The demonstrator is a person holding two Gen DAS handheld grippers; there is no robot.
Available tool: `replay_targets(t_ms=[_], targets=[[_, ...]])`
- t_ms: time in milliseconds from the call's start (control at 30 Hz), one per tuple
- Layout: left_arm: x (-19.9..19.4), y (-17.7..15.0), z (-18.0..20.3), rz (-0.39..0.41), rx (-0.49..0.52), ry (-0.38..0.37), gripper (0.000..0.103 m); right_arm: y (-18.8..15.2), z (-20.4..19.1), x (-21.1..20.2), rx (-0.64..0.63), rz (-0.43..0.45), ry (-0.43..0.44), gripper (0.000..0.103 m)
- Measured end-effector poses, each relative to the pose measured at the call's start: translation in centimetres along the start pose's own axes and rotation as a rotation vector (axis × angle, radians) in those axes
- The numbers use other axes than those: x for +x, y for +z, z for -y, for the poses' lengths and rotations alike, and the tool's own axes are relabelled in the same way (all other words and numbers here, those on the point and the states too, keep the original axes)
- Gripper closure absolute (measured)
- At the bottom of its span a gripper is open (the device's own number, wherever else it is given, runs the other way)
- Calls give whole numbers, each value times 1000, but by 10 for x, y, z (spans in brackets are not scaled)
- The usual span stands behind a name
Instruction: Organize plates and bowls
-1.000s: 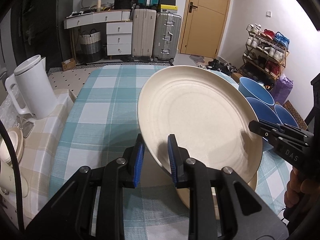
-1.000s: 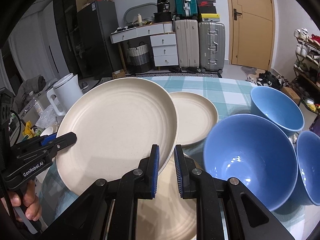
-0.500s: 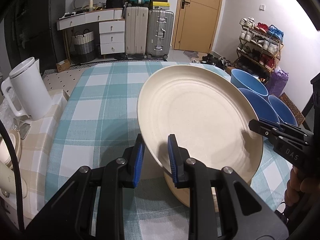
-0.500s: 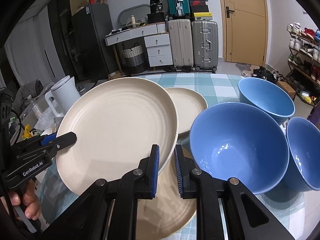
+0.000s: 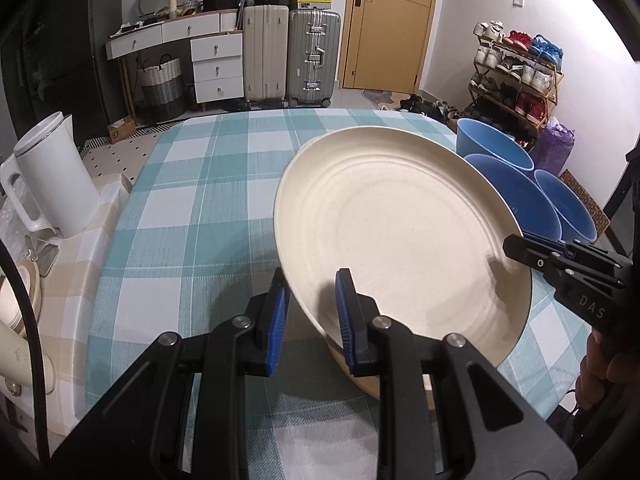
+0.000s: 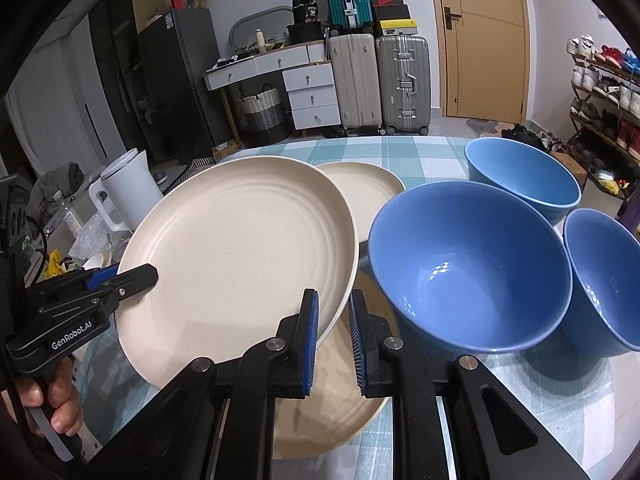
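A large cream plate [image 6: 236,256] with faint concentric rings is held tilted above the checked tablecloth, gripped at opposite rims. A second cream plate [image 6: 332,404] lies flat beneath it — partly covered. A third, smaller-looking cream plate [image 6: 364,188] is seen flat behind. Three blue bowls stand upright to the right: the nearest [image 6: 468,264], one behind [image 6: 524,184], one at the edge [image 6: 604,276] — close together.

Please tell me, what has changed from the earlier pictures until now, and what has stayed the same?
The large cream plate, still clamped at its rim by the left gripper and the right gripper, has drifted slightly toward the blue bowls, above the plate lying beneath. Nothing was taken or released. The bowls, the small plate and the kettle kept their places.
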State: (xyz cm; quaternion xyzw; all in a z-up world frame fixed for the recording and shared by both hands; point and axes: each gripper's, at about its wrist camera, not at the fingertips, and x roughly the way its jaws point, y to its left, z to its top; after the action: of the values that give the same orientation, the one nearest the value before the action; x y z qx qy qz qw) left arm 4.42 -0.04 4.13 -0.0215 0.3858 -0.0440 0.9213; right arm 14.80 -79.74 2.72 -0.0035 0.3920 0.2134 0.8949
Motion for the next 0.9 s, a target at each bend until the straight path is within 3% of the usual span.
replay_targets(t_ms=[900], targets=[[31,-23,15,-91,79,11,82,-35,10,12,24,-58,-20,87]])
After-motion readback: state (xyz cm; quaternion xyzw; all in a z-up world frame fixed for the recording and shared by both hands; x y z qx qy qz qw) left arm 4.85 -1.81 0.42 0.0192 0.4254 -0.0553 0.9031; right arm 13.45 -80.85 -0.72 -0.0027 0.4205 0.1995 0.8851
